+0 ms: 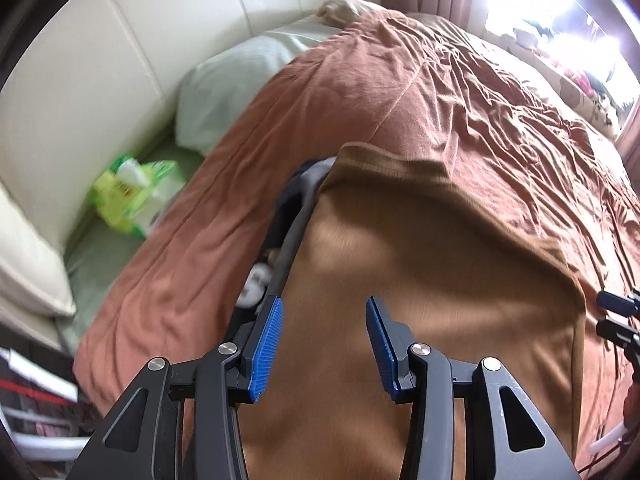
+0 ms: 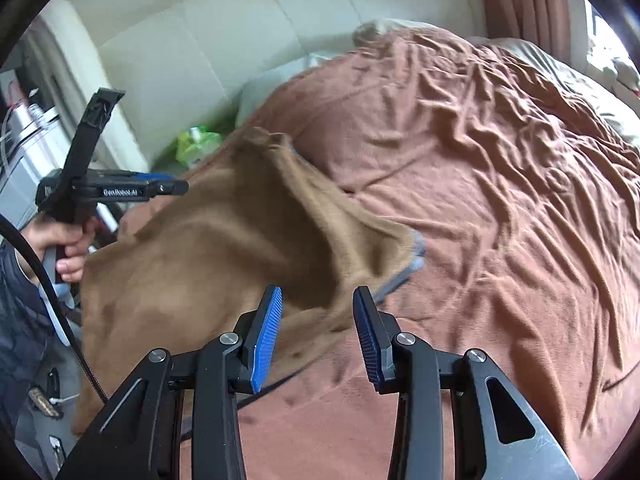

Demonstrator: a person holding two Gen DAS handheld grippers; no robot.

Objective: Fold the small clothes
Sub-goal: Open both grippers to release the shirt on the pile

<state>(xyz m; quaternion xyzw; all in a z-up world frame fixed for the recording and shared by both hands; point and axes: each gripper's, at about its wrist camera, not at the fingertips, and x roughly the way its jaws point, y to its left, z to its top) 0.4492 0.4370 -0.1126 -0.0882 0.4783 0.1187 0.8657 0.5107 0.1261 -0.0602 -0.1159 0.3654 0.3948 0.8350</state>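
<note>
A brown garment (image 1: 420, 264) with a grey lining at its edge (image 1: 296, 232) lies spread on the rust-coloured blanket (image 1: 480, 92). My left gripper (image 1: 325, 308) hovers over it, blue pads apart with nothing pinched. The right wrist view shows the same garment (image 2: 208, 256) rumpled, one fold raised, and the left gripper (image 2: 168, 188) from the side above its far edge, held by a hand (image 2: 68, 248). My right gripper (image 2: 318, 296) is open at the garment's near edge, with cloth below its fingers but not clamped. Its tips (image 1: 616, 316) show at the right edge of the left wrist view.
A cream padded headboard (image 1: 120, 60) runs along the left. A pale green pillow (image 1: 232, 80) and a green-yellow tissue pack (image 1: 136, 196) lie beside the blanket. Curtains (image 2: 520, 4) and a bright window (image 1: 560, 8) are at the far side. The blanket is wrinkled to the right.
</note>
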